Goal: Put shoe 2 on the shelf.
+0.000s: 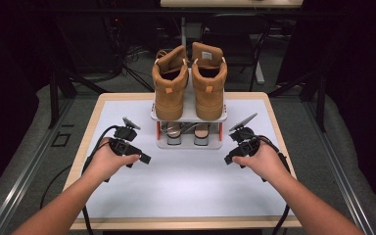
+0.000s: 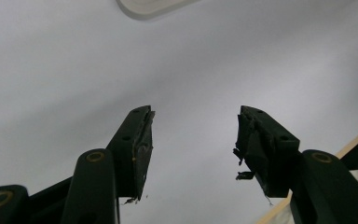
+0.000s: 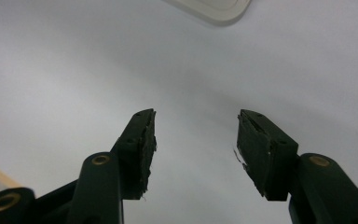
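While both hands rest low on the white table point(image 1: 186, 191), nothing held in either tool. Left gripper point(image 1: 144, 157) near the table's left half, gripped by the left hand point(image 1: 108, 160), jaws pointing toward the centre; in the left gripper view, left gripper point(image 2: 193, 140) spread wide, bare white surface between the pads, frayed black padding on the right-hand pad. Right gripper point(image 1: 229, 158) mirrored on the right half, gripped by the right hand point(image 1: 262, 160); in the right gripper view, right gripper point(image 3: 196, 137) likewise wide apart over plain white.

Small two-tier shoe rack point(image 1: 188, 117) at the far middle of the table, between and beyond the two tools, well apart from both. Pair of tan boots point(image 1: 189, 83) upright on the top shelf, side by side, heels toward the person. Second pair of shoes point(image 1: 186, 133) on the lower shelf, mostly hidden, kind not clear. Pale corner of the rack base point(image 2: 144, 8) at the top edge of the left gripper view; same point(image 3: 214, 11) in the right gripper view
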